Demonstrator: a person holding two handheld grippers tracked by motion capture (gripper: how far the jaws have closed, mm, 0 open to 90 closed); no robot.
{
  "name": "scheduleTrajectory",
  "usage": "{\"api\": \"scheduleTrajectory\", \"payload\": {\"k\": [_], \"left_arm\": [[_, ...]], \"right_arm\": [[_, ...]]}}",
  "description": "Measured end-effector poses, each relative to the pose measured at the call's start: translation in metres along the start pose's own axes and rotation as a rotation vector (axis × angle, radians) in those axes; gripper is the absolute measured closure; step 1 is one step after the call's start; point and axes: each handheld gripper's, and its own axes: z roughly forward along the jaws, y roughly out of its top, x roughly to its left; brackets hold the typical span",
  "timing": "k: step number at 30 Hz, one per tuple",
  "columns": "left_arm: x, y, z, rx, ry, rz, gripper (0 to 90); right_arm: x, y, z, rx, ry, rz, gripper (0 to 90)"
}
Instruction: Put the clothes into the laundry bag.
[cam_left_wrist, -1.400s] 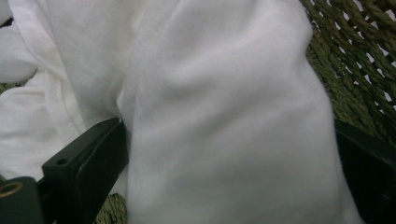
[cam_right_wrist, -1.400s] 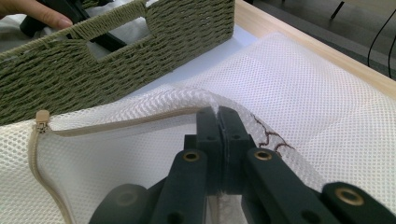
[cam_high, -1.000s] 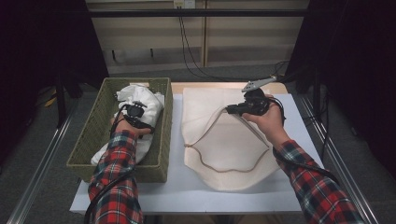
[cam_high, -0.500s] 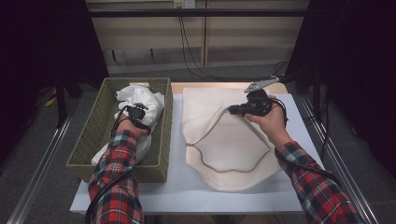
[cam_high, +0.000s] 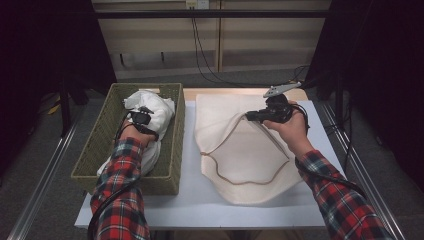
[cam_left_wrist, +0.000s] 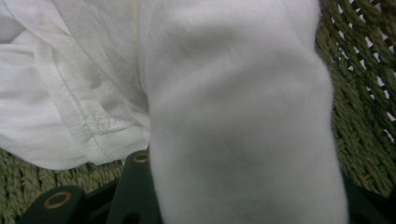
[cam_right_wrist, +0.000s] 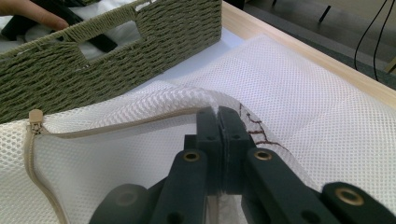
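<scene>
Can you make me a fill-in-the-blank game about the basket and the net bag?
1. The white clothes lie inside the green woven ____.
2. The right gripper pinches the open edge of the mesh ____.
3. The bag's zipper is ____.
4. Both sleeves have a red ____ pattern.

Missing words: basket; bag; open; plaid

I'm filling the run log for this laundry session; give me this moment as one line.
left gripper: in wicker basket, on white garment | right gripper: jaws shut on mesh laundry bag rim, lifting it open | bag: flat on table

Olive-green woven basket (cam_high: 102, 145) w/ white cloth (cam_high: 152, 112); cream mesh bag (cam_high: 245, 150), tan zip; red-black plaid sleeves (cam_high: 120, 185); black grippers.
</scene>
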Motion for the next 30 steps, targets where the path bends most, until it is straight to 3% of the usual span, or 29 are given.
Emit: {"api": "scheduleTrajectory", "payload": {"k": [7,9,13,19,25,30], "left_arm": [[0.009,0.001,-0.027,-0.084,-0.044,-0.035,59.9],[0.01,0.002,-0.032,-0.084,-0.052,-0.028,59.9],[0.013,0.005,-0.046,-0.136,-0.07,-0.038,60.0],[0.018,0.009,-0.068,-0.196,-0.134,-0.068,60.0],[0.016,0.018,-0.09,-0.259,-0.188,-0.068,60.0],[0.01,0.028,-0.105,-0.283,-0.213,-0.066,59.9]], "right_arm": [[0.001,0.001,0.003,0.001,0.002,0.0,88.9],[0.001,0.001,0.004,0.001,0.001,0.004,88.9],[0.002,0.001,0.007,0.005,0.007,0.003,88.9],[0.001,0.001,0.009,0.011,0.003,0.007,89.0],[0.002,0.001,0.01,0.012,0.007,0.004,89.0],[0.001,0.001,0.009,0.013,0.006,0.006,88.9]]}}
